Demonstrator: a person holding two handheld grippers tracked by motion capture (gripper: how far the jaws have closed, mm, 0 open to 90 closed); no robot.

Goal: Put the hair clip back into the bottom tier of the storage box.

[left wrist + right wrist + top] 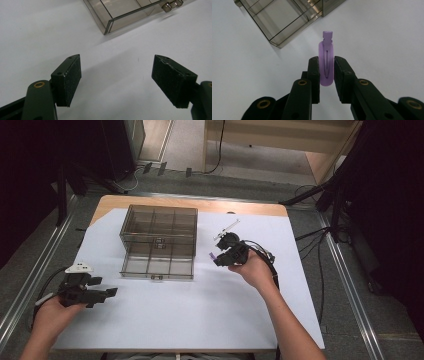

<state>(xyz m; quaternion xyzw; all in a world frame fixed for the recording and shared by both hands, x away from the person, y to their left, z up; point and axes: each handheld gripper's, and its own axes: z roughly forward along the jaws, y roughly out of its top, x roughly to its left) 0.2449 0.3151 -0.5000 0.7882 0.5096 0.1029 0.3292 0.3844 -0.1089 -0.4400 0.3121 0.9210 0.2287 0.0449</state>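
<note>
Paper (pixel 200 315) covers the table (pixel 200 204); a smoky clear box (pixel 158 241) stands left of the right tool (pixel 216 258), nothing between them. This tool clamps a lilac hair clip (pixel 326 62), slim and oval, lengthwise along the jaws, hinge outward. The left tool (pixel 116 80) gapes, released.

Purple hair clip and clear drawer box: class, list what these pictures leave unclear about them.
- Purple hair clip, right gripper view: its sides are covered by the right tool shut on it.
- Clip, high view: too small for detail.
- Clear drawer box, left gripper view: cut off by the top edge.
- Box contents, high view: too small to tell.
</note>
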